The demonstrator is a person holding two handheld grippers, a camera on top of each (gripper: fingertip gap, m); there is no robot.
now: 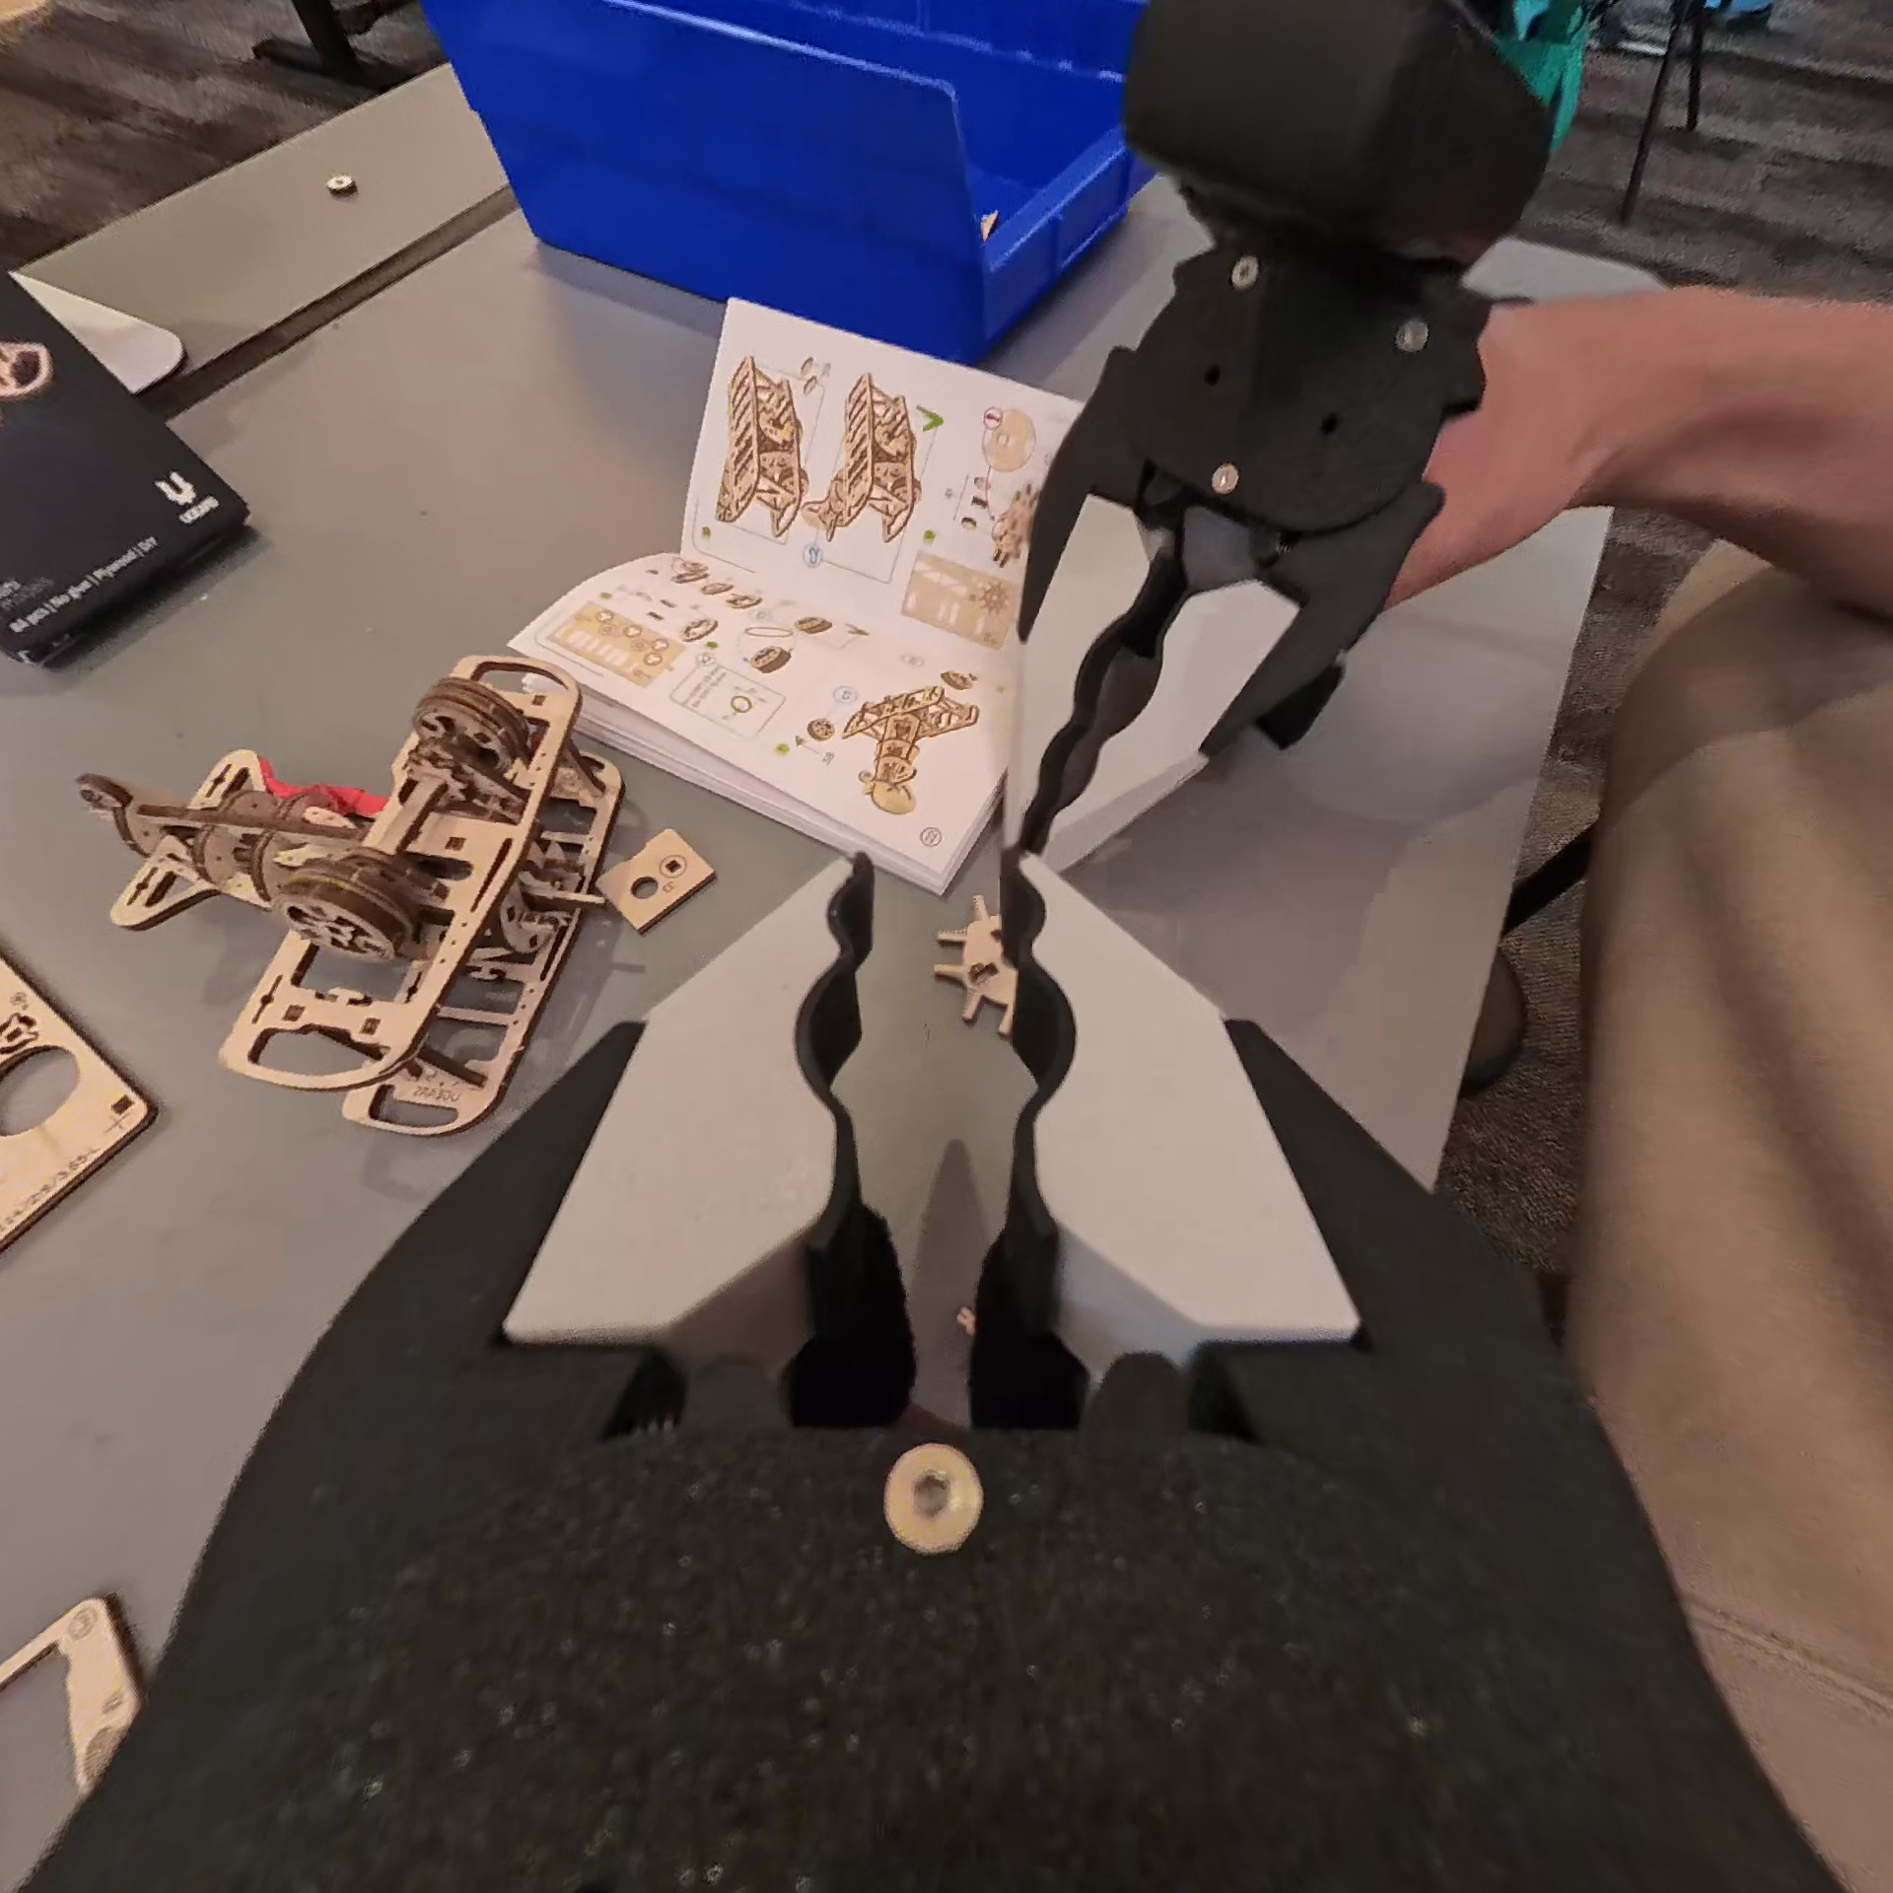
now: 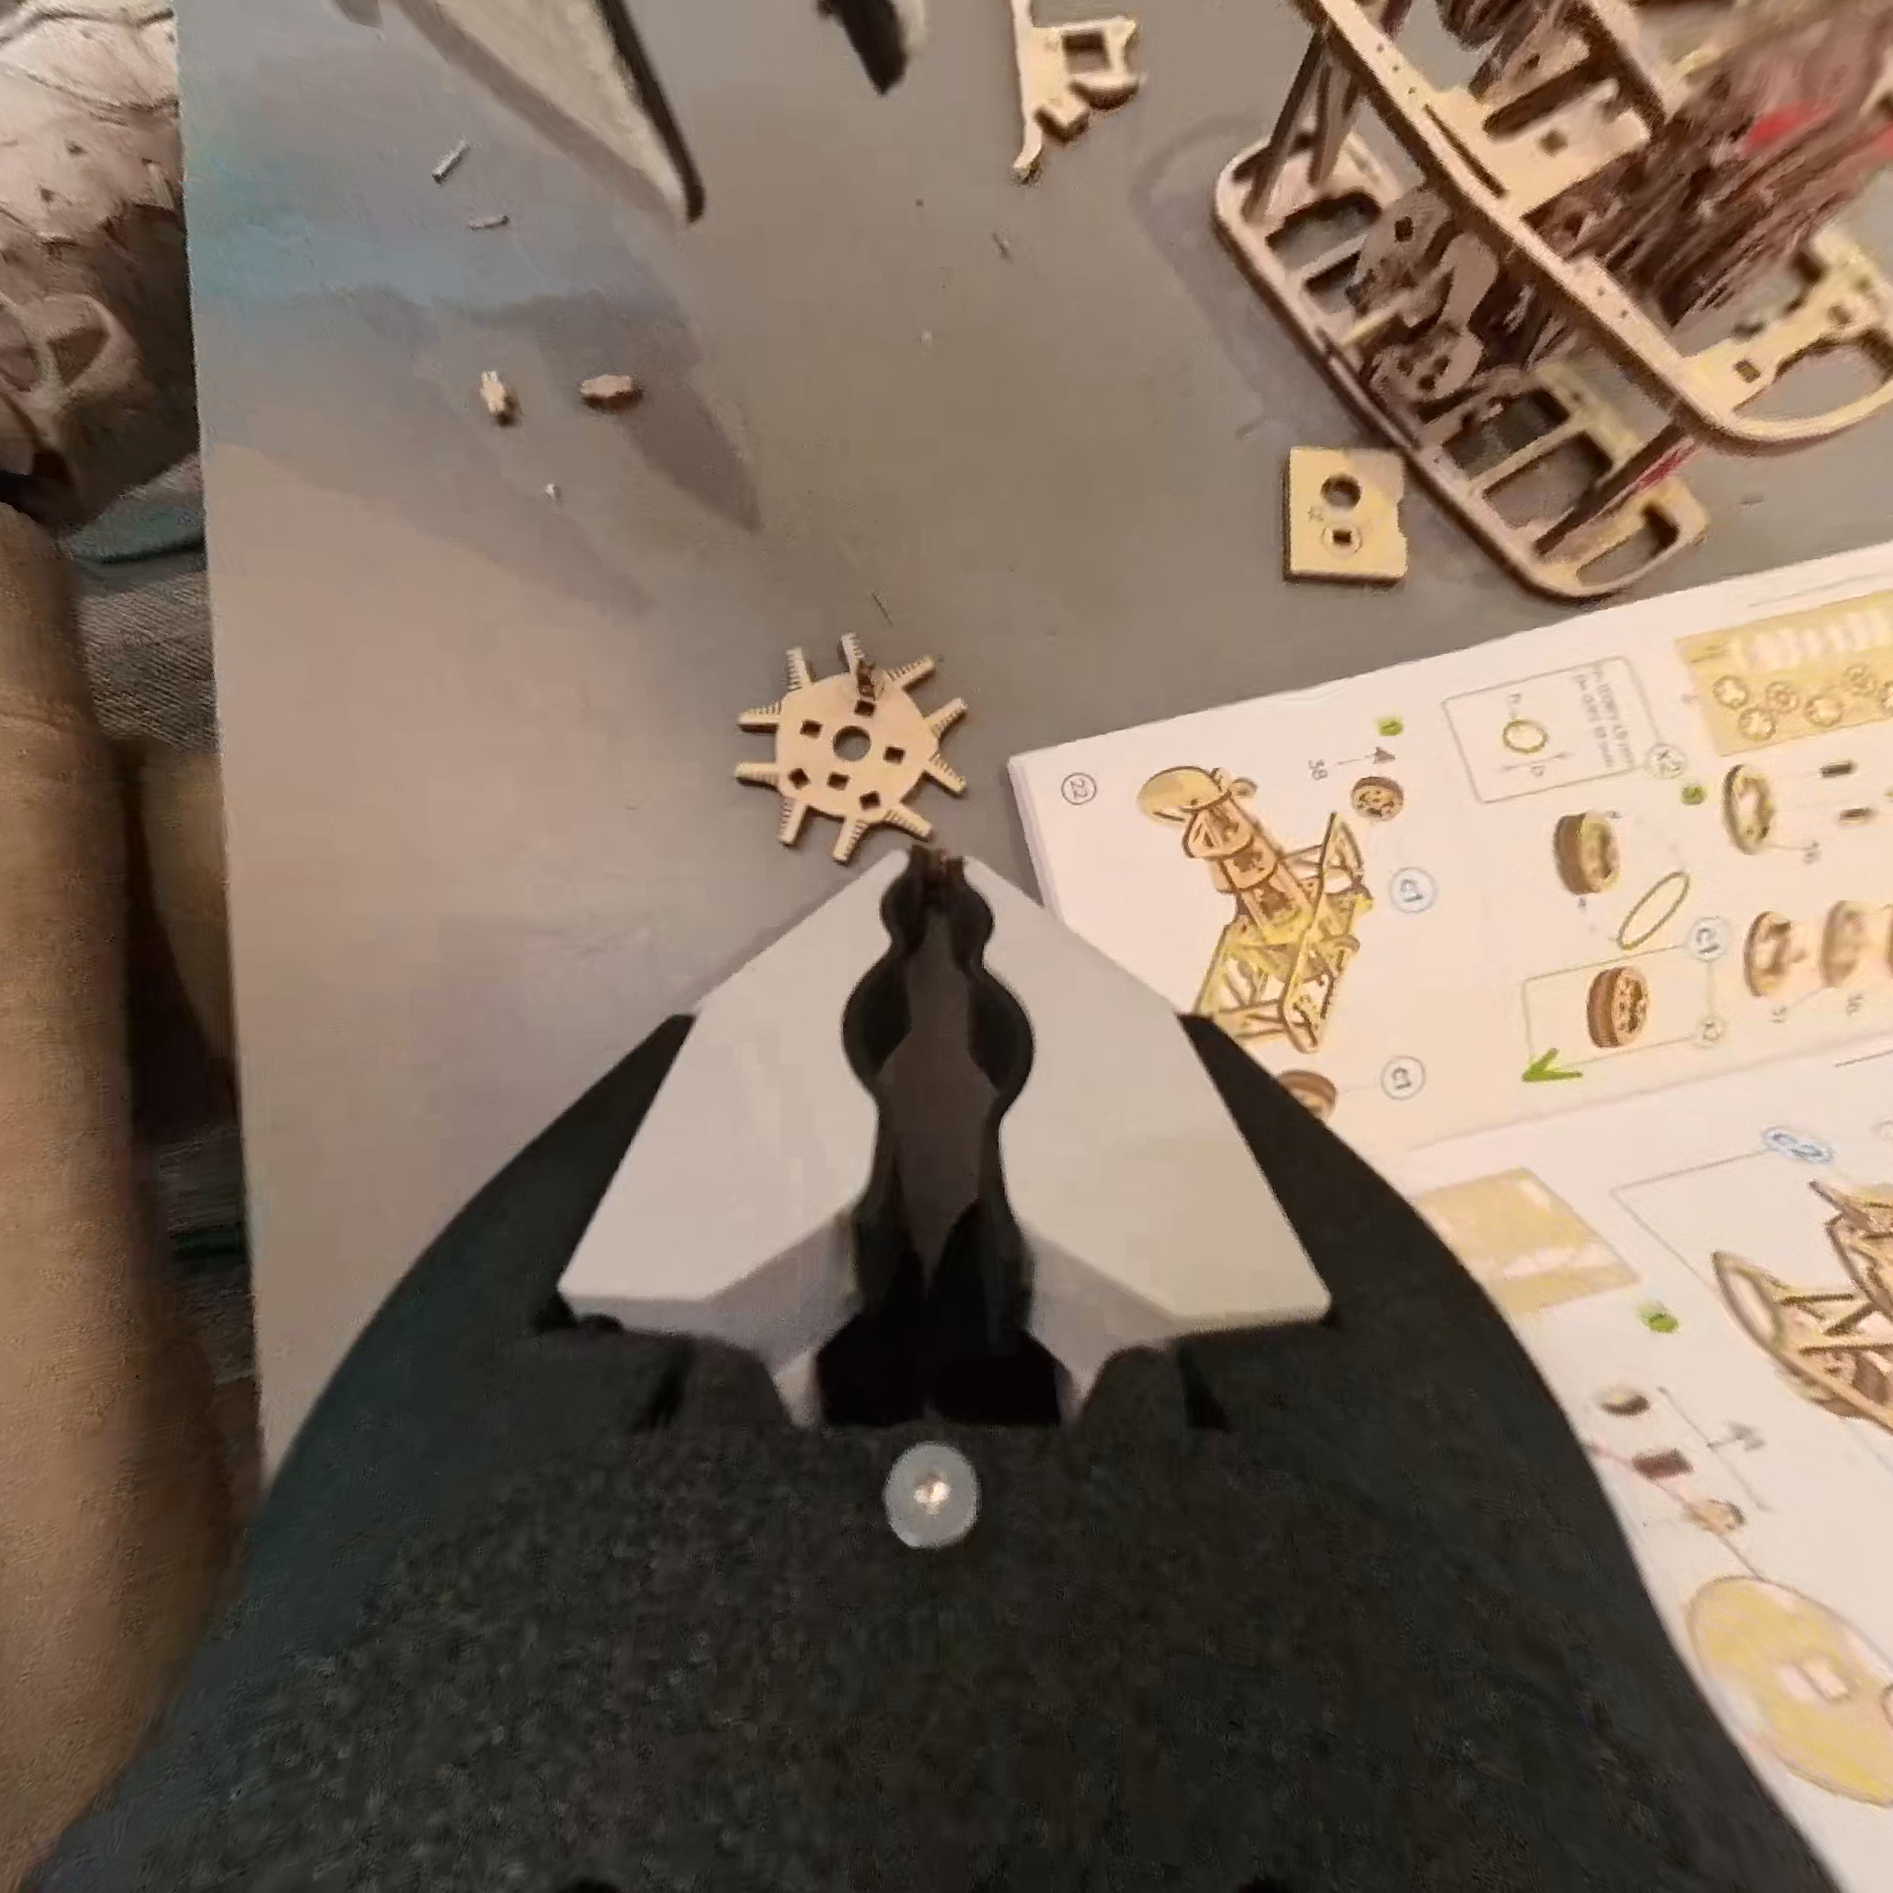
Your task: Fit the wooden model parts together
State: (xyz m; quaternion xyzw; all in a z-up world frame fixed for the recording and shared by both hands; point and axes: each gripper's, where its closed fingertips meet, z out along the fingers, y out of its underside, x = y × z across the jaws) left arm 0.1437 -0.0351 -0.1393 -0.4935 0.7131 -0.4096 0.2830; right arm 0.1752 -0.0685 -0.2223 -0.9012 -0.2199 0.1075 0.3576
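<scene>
A flat wooden gear (image 2: 850,753) with toothed spokes lies on the grey table (image 2: 461,615), and a small peg (image 2: 866,681) stands in one of its square holes. My right gripper (image 2: 932,871) hovers just short of the gear, shut on a tiny brown wooden peg at its tips. In the left wrist view the right gripper (image 1: 1024,835) points down over the gear (image 1: 973,958). My left gripper (image 1: 942,881) is open and empty, its right finger beside the gear. The part-built wooden model (image 1: 389,871) lies to the left.
An open instruction booklet (image 1: 819,635) lies behind the gear, next to a blue bin (image 1: 799,154). A small square wooden plate (image 1: 656,878) sits by the model. A black box (image 1: 92,492) and wooden sheets (image 1: 51,1106) lie at the left. Tiny wood bits (image 2: 497,394) are scattered on the table. My hands' fingertips stand some 10 cm from each other. The right tips stand about 11 cm off the small square wooden plate (image 1: 656,878). It is also in sight in the right wrist view (image 2: 1350,514).
</scene>
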